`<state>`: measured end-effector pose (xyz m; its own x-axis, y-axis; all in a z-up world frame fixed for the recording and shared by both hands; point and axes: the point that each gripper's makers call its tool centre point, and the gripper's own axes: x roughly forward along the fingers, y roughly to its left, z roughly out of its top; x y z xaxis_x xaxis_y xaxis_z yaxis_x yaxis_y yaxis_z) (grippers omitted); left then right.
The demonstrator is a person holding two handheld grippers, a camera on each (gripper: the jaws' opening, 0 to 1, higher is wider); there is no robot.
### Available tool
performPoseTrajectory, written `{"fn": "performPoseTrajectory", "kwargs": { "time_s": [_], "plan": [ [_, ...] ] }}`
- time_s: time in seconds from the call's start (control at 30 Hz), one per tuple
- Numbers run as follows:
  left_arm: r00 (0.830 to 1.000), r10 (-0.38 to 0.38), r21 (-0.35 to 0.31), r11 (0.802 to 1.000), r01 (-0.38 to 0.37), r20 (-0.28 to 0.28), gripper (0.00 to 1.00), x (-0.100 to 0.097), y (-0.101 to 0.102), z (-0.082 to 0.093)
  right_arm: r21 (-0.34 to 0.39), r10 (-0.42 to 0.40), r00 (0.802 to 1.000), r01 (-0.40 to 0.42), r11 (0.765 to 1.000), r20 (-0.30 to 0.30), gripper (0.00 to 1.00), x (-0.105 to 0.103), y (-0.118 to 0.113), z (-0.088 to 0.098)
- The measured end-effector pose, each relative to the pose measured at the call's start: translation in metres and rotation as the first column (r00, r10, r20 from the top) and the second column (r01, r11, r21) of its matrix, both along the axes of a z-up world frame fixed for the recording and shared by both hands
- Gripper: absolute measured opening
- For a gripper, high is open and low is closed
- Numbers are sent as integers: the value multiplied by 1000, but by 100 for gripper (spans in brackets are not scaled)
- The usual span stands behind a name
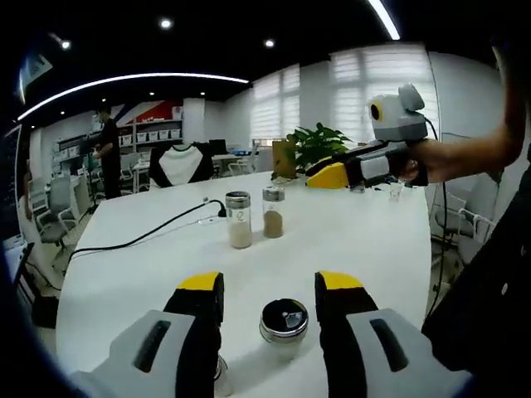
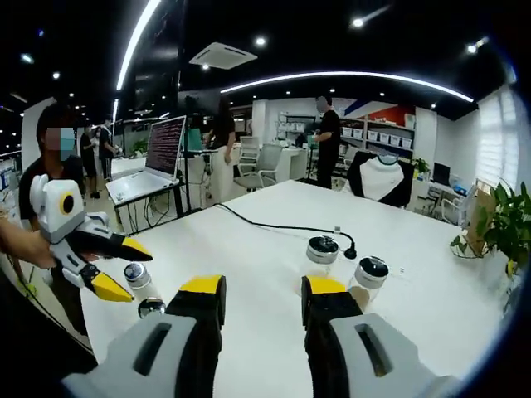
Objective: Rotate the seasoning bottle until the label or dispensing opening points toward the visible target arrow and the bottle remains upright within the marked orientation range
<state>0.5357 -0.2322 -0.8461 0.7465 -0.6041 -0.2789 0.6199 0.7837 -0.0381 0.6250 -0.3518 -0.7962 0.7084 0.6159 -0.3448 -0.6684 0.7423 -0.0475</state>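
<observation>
Since our left gripper (image 1: 270, 290) hangs over the table's (image 1: 373, 240) near edge with jaws apart, the seasoning bottle (image 1: 284, 322) stands upright right between them, untouched. It's small clear glass with a dark cap, way nearer than our right gripper (image 2: 255, 292), also spread and empty.

Both views look low across the white table (image 1: 373, 240) — facing each other.

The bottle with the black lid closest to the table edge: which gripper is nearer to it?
Left. The left gripper has the black-lidded bottle between its open jaws; the right gripper hangs far beyond it, above the table.
</observation>
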Motion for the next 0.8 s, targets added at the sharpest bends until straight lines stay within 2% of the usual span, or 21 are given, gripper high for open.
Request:
{"fn": "performPoseTrajectory", "kwargs": {
  "time_s": [0.1, 0.2, 0.47, 0.53, 0.67, 0.8],
  "plan": [
    [1000, -1, -21, 1000, 1, 11, 52, -2, 1, 6, 12, -14, 1000, 14, 1000, -5, 36, 17, 0, 1],
    [1000, 0, -41, 999, 0, 4, 55, -1, 2, 7, 30, -54, 998, 55, 998, -40, 39, 32, -2, -3],
    [1000, 5, -69, 998, -6, -6, 66, 3, 5, 12, -2, -48, 998, 48, 999, -40, 39, 70, 10, -15],
    [1000, -15, -102, 995, 14, -7, 68, 3, 1, 16, -3, -55, 997, 55, 998, -45, 39, 80, 11, -18],
    [999, -37, -79, 996, 36, 0, 73, 4, -2, 19, -16, -64, 996, 63, 998, -60, 39, 97, 13, -27],
    [999, -29, -111, 993, 31, 20, 78, 7, -2, 30, -20, -88, 994, 87, 996, -71, 43, 112, 11, -33]
  ]
}}
